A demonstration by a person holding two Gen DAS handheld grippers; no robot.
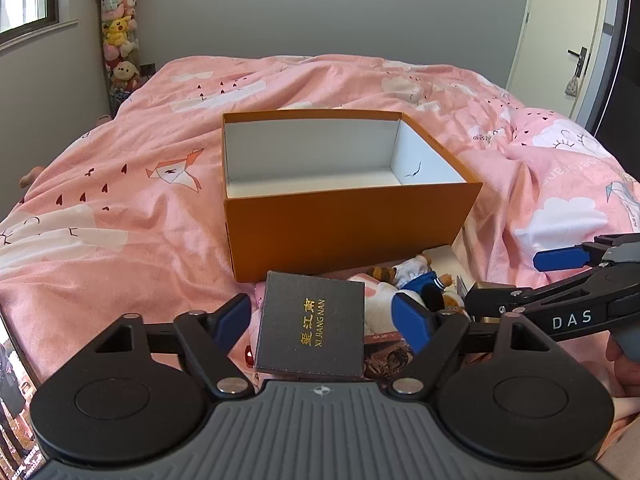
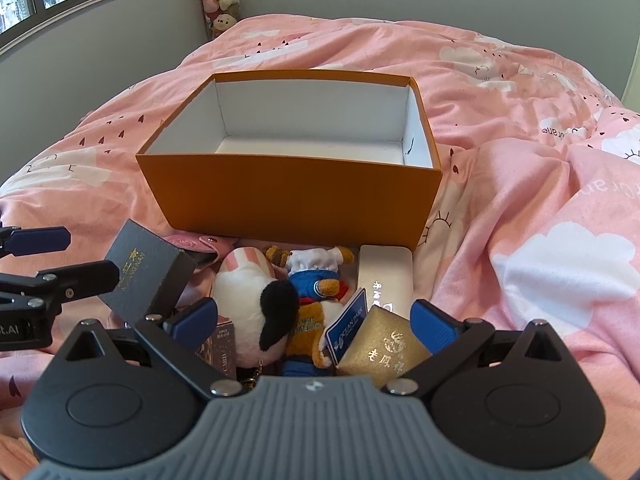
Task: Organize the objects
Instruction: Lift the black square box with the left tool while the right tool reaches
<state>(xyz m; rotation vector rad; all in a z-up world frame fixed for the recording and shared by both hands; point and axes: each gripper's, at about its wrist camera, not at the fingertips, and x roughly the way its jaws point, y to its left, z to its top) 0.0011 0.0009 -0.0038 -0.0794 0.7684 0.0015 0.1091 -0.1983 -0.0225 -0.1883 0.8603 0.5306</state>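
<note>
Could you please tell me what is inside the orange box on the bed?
The orange box shows only bare white walls and floor, with a small dark mark on its right inner wall. Its near wall hides the front strip of the floor.

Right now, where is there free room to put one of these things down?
Inside the orange box, whose white floor is bare, and on the pink duvet left of it. It's crowded before the box: dark box, plush toys, gold box.
</note>
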